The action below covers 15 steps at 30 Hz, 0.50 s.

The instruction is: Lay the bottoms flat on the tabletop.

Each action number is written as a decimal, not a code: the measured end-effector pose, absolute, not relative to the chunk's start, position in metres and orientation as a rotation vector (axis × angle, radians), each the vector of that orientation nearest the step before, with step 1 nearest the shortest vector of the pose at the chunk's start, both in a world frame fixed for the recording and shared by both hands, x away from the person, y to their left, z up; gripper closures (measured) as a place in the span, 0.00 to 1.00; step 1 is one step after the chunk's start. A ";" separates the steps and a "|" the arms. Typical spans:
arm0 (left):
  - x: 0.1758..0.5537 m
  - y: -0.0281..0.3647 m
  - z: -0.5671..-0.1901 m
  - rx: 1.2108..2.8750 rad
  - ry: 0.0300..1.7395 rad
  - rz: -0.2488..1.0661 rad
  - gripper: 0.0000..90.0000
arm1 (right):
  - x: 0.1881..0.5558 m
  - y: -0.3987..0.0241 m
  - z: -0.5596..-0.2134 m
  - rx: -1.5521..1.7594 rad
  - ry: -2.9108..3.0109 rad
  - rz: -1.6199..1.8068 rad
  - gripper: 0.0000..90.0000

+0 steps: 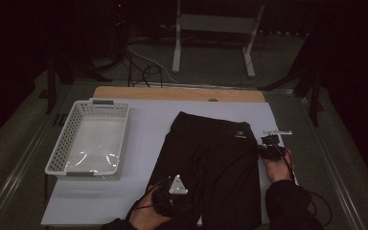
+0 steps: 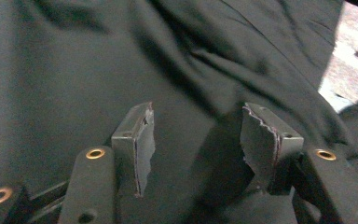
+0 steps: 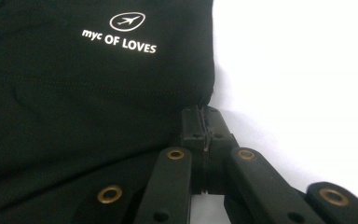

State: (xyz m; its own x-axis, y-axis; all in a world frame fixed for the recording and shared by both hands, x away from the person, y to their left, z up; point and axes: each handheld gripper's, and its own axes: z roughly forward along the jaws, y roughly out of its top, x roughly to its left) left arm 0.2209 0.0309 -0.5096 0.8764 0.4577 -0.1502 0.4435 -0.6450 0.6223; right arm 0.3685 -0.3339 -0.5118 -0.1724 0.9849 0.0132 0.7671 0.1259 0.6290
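Black trousers lie flat on a white sheet, waistband at the far end, with a small white logo near the right hip. My right gripper sits at that right edge; in the right gripper view its jaws are shut together on the cloth's edge, just below the logo. My left gripper is low over the near part of the left leg. Its jaws stand apart with wrinkled black cloth under and between them, unpinched.
A white perforated basket stands at the left of the sheet, with only a shiny clear liner inside. The wooden table edge runs along the back. Beyond it a metal stand and cables sit on the dark floor.
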 end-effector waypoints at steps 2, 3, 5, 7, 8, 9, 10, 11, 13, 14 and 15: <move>0.219 0.026 -0.510 2.360 0.629 0.015 0.50 | 0.370 -0.335 -0.512 1.690 1.990 0.716 1.00; 0.218 0.023 -0.510 2.363 0.621 0.011 0.50 | 0.370 -0.336 -0.512 1.695 1.982 0.715 1.00; 0.218 0.018 -0.510 2.357 0.615 -0.001 0.49 | 0.371 -0.337 -0.512 1.698 1.968 0.708 1.00; 0.217 0.014 -0.511 2.356 0.609 -0.009 0.49 | 0.371 -0.338 -0.513 1.702 1.973 0.717 1.00; 0.217 0.012 -0.510 2.360 0.604 -0.010 0.50 | 0.371 -0.338 -0.513 1.697 1.970 0.707 1.00; 0.216 0.010 -0.510 2.364 0.596 -0.006 0.52 | 0.371 -0.338 -0.513 1.694 1.972 0.705 1.00; 0.216 0.007 -0.510 2.367 0.596 -0.002 0.54 | 0.371 -0.338 -0.512 1.693 1.967 0.699 1.00; 0.216 0.004 -0.510 2.369 0.593 -0.003 0.56 | 0.371 -0.339 -0.512 1.683 1.960 0.680 1.00; 0.216 -0.001 -0.510 2.381 0.577 0.002 0.65 | 0.373 -0.340 -0.510 1.683 1.955 0.670 1.00; 0.216 -0.004 -0.510 2.386 0.568 0.002 0.69 | 0.373 -0.340 -0.509 1.680 1.961 0.675 1.00; 0.215 -0.008 -0.510 2.385 0.559 -0.007 0.73 | 0.373 -0.340 -0.507 1.674 1.960 0.674 1.00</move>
